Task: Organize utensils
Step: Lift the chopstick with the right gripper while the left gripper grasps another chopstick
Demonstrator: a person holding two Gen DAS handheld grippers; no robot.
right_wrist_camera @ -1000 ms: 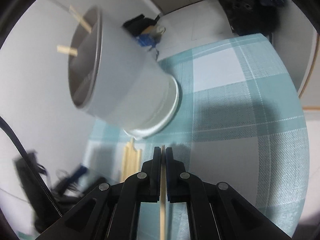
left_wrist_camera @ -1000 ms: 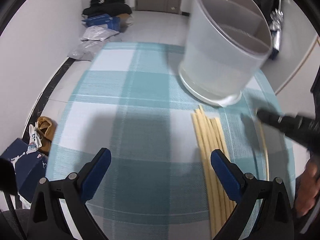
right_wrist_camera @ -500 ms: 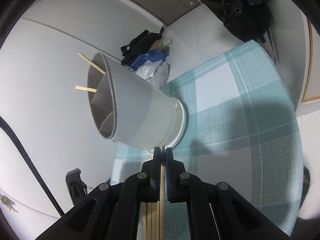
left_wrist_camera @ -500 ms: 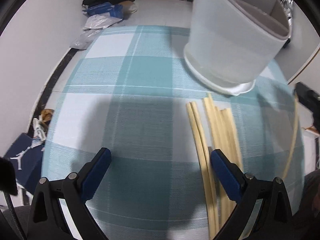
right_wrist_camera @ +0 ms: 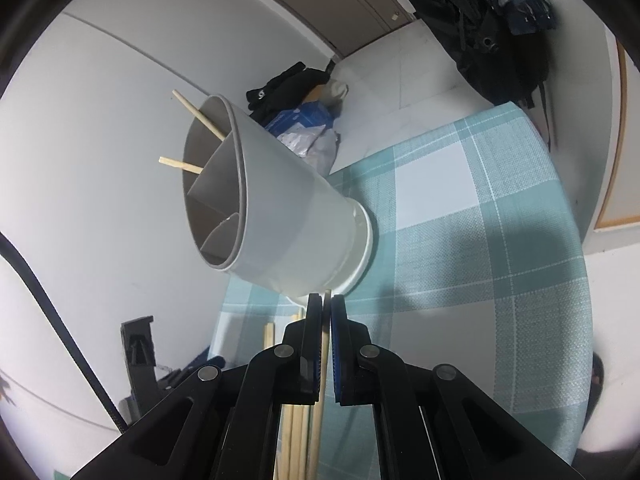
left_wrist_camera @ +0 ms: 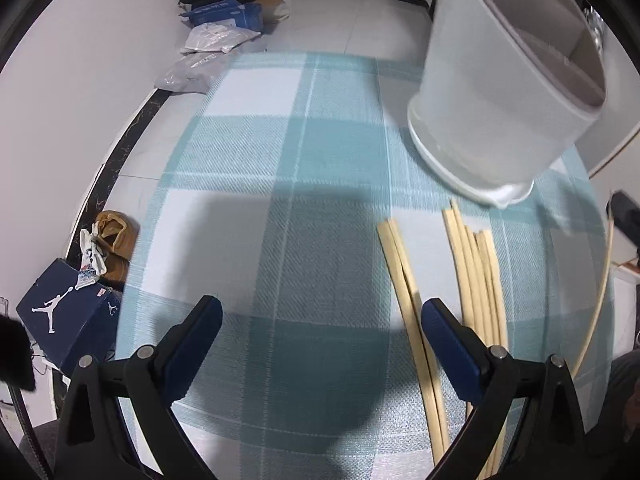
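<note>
Right gripper (right_wrist_camera: 326, 312) sitting bottom centre of right wrist view, jaws squeezed together, pinching a single chopstick (right_wrist_camera: 325, 334) whose tip is poking just past the pads. Held chopstick also showing as a thin pale curve at right edge of left wrist view (left_wrist_camera: 603, 280), lifted clear of the tablecloth.

Left gripper (left_wrist_camera: 320, 328) hanging at bottom of left wrist view, jaws spread wide, gripping nothing, over teal checked tablecloth (left_wrist_camera: 256, 184).

Loose chopsticks (left_wrist_camera: 476, 280) lying on the cloth lower right in left wrist view, a pair slightly apart to their left, right blue pad overlapping them in the frame; contact unclear.

White utensil holder (right_wrist_camera: 288, 216) standing left of centre in right wrist view, divided inside, two chopsticks (right_wrist_camera: 198, 114) sticking out of the far compartment. Holder filling upper right in left wrist view (left_wrist_camera: 492, 92), just above the loose sticks.

Shoe box (left_wrist_camera: 66, 320) on the floor, lower left.
</note>
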